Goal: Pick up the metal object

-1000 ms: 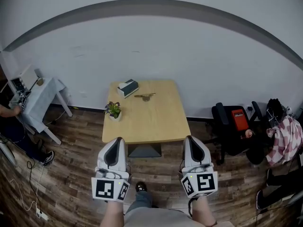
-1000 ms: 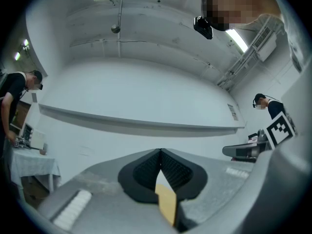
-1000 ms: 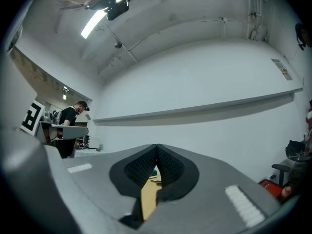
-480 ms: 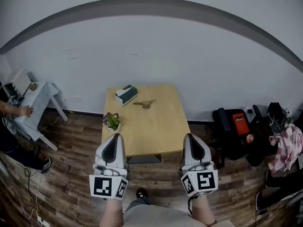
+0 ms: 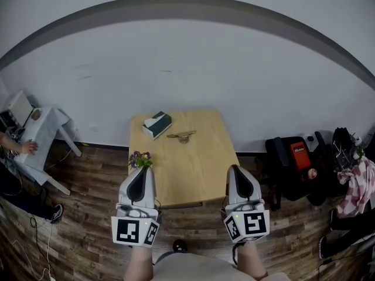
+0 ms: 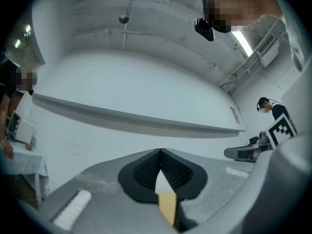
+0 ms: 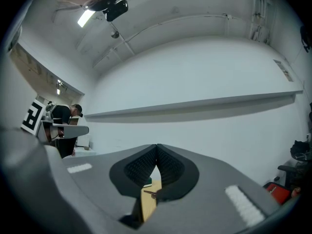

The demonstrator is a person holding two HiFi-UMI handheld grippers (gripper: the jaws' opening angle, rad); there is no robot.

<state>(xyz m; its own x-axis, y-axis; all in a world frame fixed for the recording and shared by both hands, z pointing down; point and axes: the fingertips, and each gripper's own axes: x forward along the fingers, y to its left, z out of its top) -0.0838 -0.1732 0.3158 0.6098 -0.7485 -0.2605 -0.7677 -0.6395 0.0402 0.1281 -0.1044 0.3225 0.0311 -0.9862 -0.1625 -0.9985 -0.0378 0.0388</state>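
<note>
Head view shows you've stepped closer to the desk (image 5: 202,171), left tool (image 5: 142,172) and right tool (image 5: 236,170) both pinched shut and empty, with the metal object (image 5: 181,135) well ahead near the tissue box (image 5: 156,124).

1. Table (image 5: 199,168): pale yellow wood.
2. Metal object (image 5: 181,135): brassy gold.
3. Box (image 5: 156,124): dark green, white top.
4. Floor (image 5: 88,239): dark brown planks.
5. Wall (image 5: 187,69): white, grey band.
6. Left gripper (image 5: 142,170), right gripper (image 5: 235,170): grey-white, black-and-white square markers.

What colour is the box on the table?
The box: dark green, pale top; best in head view.
</note>
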